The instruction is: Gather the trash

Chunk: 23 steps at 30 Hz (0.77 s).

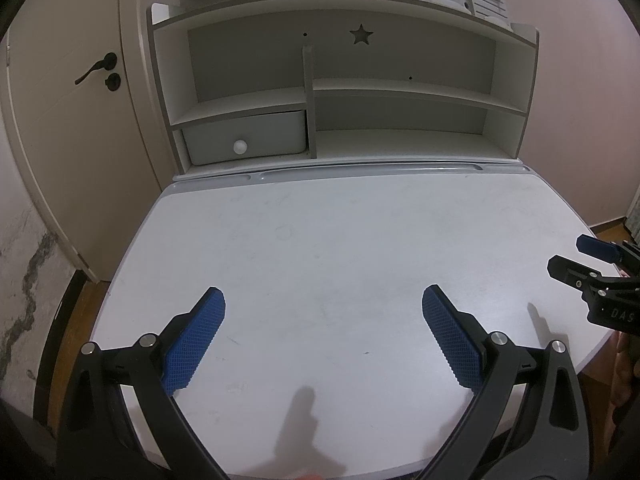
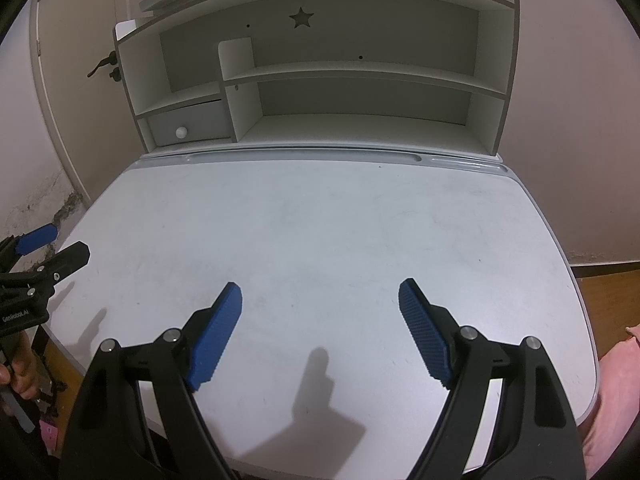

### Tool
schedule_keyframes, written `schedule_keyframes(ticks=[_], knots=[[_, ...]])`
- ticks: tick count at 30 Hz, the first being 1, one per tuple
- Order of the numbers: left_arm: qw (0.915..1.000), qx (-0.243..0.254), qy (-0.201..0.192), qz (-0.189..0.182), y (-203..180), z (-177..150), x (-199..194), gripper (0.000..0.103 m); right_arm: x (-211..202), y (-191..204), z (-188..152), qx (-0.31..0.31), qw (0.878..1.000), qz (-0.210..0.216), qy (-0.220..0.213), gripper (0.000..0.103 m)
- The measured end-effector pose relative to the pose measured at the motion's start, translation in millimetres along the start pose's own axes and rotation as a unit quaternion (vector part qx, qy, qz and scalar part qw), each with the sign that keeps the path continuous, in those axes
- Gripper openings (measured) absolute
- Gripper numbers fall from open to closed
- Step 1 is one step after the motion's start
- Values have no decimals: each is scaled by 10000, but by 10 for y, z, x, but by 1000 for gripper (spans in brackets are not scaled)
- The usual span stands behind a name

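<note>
My left gripper (image 1: 323, 300) hangs open over the near part of a white desk top (image 1: 340, 240), its blue pads wide apart with nothing between them. My right gripper (image 2: 320, 294) is open too, above the same desk top (image 2: 320, 220), with an empty gap between its blue pads. Each gripper shows at the edge of the other's view: the right gripper (image 1: 568, 256) at the far right, the left gripper (image 2: 66, 246) at the far left. No piece of trash shows on the desk in either view.
A white shelf unit (image 1: 340, 92) with a star cut-out stands at the back of the desk, holding a small drawer (image 1: 244, 136) with a round knob at lower left. A door (image 1: 80, 120) with a dark handle is to the left. Wooden floor (image 2: 608, 288) lies beyond the desk's right edge.
</note>
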<state>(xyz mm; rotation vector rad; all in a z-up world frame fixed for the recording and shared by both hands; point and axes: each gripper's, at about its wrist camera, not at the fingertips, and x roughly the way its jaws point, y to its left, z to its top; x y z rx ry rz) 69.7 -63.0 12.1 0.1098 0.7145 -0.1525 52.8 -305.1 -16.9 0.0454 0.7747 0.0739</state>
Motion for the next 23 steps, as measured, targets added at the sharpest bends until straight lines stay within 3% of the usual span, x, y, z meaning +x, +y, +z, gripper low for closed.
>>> schedule_keyframes(ticks=[23], knots=[[9999, 45, 3, -113, -16, 26, -1, 96, -21, -41, -18, 8, 10000, -51, -33, 78]])
